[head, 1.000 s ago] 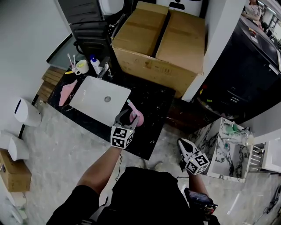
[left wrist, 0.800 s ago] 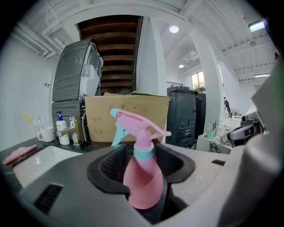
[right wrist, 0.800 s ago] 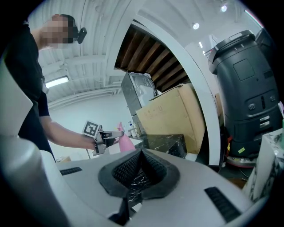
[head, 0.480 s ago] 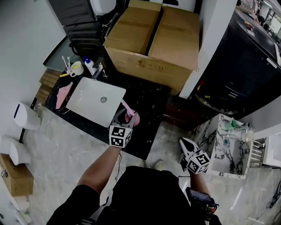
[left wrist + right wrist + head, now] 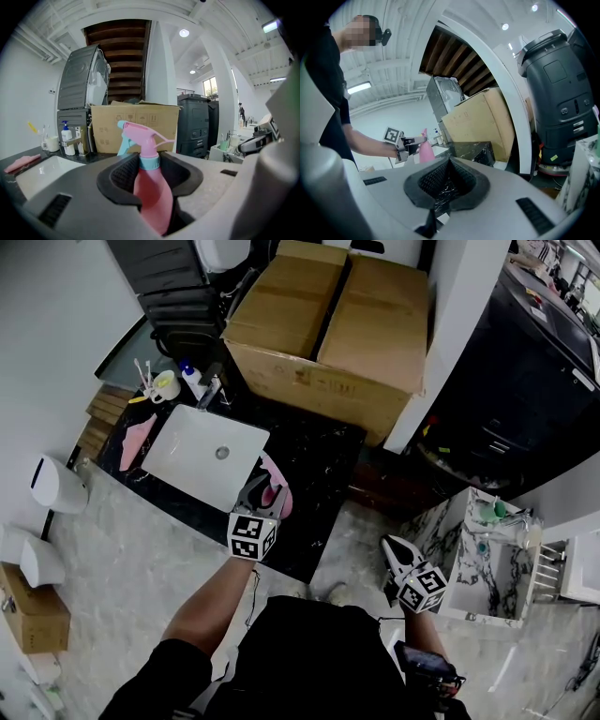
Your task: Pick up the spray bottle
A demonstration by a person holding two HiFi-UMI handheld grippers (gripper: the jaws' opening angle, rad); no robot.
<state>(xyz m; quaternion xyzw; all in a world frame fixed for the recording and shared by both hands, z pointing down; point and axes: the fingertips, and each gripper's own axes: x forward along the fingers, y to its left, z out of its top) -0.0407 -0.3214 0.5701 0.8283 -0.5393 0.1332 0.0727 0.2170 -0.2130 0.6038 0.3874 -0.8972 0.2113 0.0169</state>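
A pink spray bottle (image 5: 277, 496) with a pale blue collar and trigger stands on the black marble counter (image 5: 323, 460), just right of the white sink (image 5: 192, 451). My left gripper (image 5: 262, 487) reaches around it. In the left gripper view the spray bottle (image 5: 151, 190) fills the gap between the jaws of the left gripper (image 5: 151, 169), which are closing, with their black pads against its sides. My right gripper (image 5: 395, 550) hangs low at the right, off the counter, shut and empty. The right gripper view shows the right gripper (image 5: 447, 182), and beyond it the bottle (image 5: 424, 152).
A big cardboard box (image 5: 328, 324) stands behind the counter. A cup with toothbrushes (image 5: 165, 385), a soap bottle (image 5: 191, 379) and a pink cloth (image 5: 139, 438) lie left of the sink. A small marble-patterned cabinet (image 5: 480, 561) stands to the right.
The left gripper's jaws have narrowed around the pink bottle, which now sits deeper between them. The right gripper has stayed where it was.
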